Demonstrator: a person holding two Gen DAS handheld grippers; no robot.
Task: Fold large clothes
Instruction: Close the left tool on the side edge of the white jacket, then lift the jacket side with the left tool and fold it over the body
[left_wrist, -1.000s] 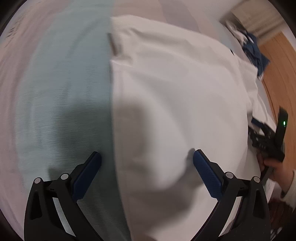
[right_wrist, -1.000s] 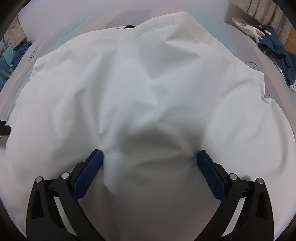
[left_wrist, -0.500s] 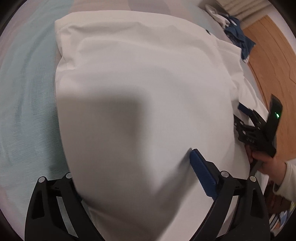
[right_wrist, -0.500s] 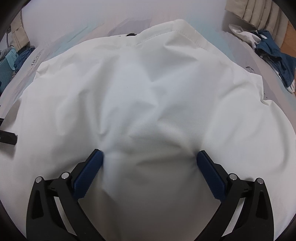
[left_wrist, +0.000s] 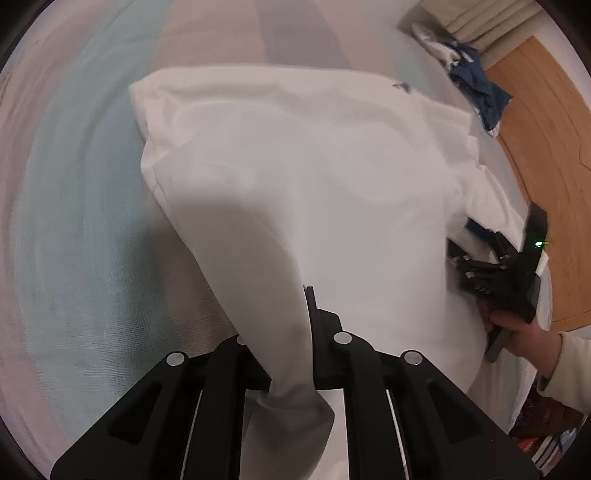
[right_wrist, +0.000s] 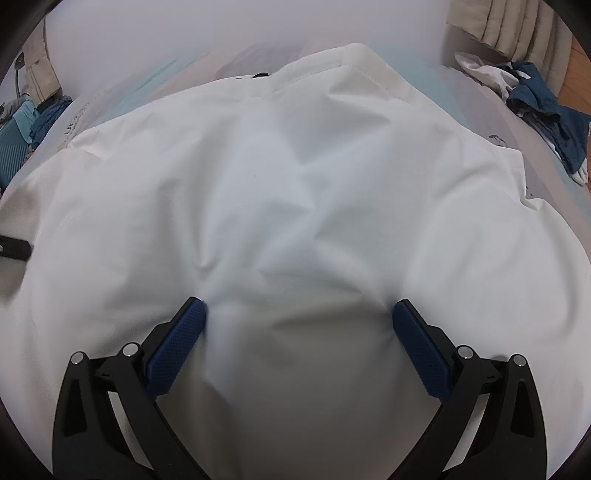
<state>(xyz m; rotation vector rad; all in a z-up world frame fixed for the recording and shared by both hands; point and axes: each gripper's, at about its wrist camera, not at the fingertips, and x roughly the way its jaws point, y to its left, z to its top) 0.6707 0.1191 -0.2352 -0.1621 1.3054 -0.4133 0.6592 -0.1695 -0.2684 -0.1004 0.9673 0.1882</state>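
Left jaws pinched on garment edge; right jaws spread on its middle.

The left gripper (left_wrist: 308, 328) has just been closing and now clamps the near left edge of the white garment (left_wrist: 314, 177), which stretches away across the bed (left_wrist: 74, 229). Fold likely goes toward the right gripper (right_wrist: 299, 332), jaws apart, tips pressing cloth. Only the left view shows the person's hand (left_wrist: 524, 332); only the right shows the hem.

Large garment (left_wrist: 314, 177) spread on the bed cover (left_wrist: 74, 221), heap of clothes (left_wrist: 476, 92) beyond it at two o'clock, wooden floor (left_wrist: 546, 155) at three o'clock past the bed edge
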